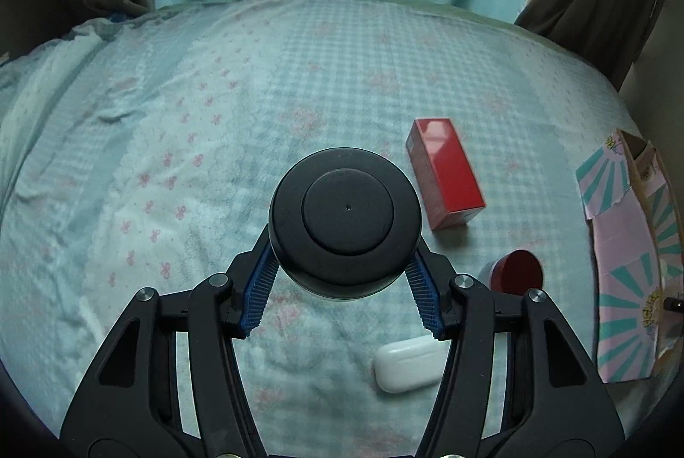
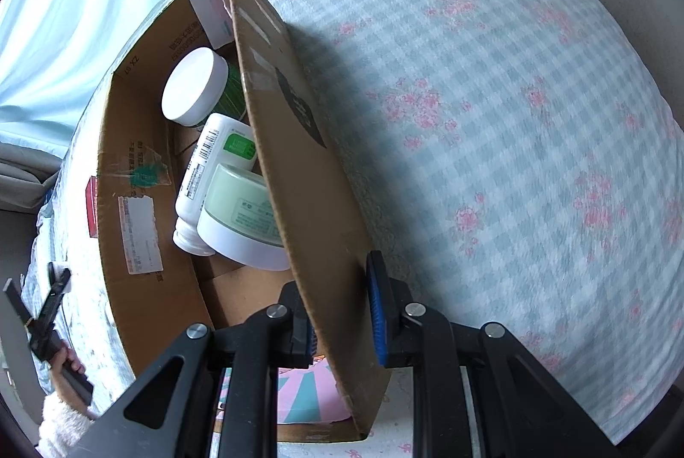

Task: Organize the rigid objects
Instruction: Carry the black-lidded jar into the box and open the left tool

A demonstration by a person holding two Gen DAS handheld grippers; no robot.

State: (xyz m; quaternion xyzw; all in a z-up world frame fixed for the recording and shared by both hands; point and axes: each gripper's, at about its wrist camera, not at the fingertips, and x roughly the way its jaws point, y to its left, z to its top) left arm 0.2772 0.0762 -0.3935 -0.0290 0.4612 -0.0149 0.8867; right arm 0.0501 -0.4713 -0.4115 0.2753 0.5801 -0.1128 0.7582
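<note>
Left gripper (image 1: 342, 278) holds one black jar (image 1: 345, 220); three containers fill the box (image 2: 128, 167).

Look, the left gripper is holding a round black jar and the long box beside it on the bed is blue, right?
Not quite. The long box is red, as the left wrist view shows. The left gripper does hold the round black jar, over the bed.

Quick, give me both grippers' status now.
Left gripper: shut on the black round container.
Right gripper: fingers straddle the cardboard box wall; whether it is clamped cannot be told.
</note>
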